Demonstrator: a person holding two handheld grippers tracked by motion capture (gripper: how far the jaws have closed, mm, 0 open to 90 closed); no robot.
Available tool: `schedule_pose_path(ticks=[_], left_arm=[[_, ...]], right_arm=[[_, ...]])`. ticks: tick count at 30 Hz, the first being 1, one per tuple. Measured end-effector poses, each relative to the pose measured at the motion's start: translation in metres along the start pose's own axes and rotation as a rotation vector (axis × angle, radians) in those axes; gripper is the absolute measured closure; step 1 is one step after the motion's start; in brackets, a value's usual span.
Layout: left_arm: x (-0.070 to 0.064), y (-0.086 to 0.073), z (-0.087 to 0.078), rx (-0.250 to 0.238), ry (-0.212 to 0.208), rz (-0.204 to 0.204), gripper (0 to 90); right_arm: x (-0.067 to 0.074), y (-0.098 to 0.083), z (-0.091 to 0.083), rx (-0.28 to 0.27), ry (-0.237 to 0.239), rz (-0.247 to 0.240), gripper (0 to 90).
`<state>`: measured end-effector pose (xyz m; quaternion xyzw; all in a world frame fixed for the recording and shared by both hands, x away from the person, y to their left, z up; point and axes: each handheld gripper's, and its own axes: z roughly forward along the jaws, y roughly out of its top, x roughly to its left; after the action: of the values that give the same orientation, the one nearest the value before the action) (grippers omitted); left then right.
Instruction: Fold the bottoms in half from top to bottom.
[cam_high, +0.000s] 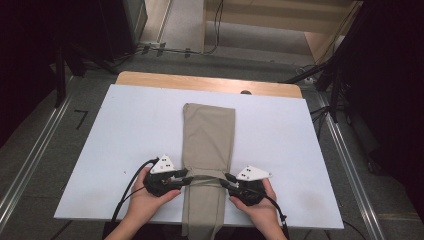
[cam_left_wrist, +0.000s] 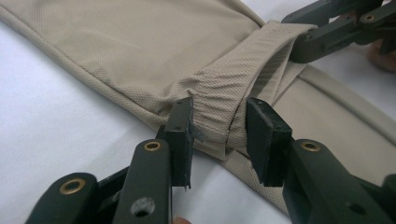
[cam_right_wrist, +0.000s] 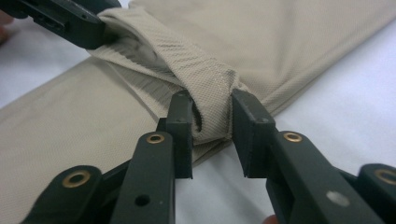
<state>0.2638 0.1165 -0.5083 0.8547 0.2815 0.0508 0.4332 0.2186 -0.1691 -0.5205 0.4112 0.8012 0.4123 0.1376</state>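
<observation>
Both grippers (cam_high: 206, 180) pinch the trousers' (cam_high: 208, 131) opposite edges

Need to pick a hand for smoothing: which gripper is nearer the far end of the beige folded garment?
Roughly level. The left gripper pinches the beige folded garment at its left edge, the right gripper at its right edge, both near the person's end.

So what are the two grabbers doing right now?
Left gripper: closed on the beige cloth's left edge.
Right gripper: closed on the cloth's right edge.
</observation>
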Motion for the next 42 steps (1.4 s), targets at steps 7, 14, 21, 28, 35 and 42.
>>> schedule_pose_path(ticks=[7,14,21,28,35,42], left_arm=[[-0.004,0.000,0.000,-0.011,0.009,0.018,83.6],[-0.007,0.002,-0.010,-0.029,-0.015,0.031,86.0],[-0.017,-0.002,-0.020,-0.052,-0.075,0.022,85.8],[-0.032,-0.003,-0.036,-0.070,-0.114,0.044,85.7],[-0.051,-0.011,-0.050,-0.068,-0.143,0.057,85.7],[-0.073,-0.020,-0.060,-0.052,-0.166,0.089,85.4]], right_arm=[[0.009,0.001,0.002,0.009,-0.063,-0.031,80.2],[0.015,0.004,-0.005,-0.006,-0.053,-0.020,82.1],[0.024,-0.002,-0.021,-0.027,-0.029,-0.029,82.1],[0.033,-0.009,-0.041,-0.062,0.050,0.012,82.0],[0.050,-0.018,-0.059,-0.079,0.073,0.001,81.7],[0.063,-0.033,-0.077,-0.093,0.093,-0.015,80.8]])
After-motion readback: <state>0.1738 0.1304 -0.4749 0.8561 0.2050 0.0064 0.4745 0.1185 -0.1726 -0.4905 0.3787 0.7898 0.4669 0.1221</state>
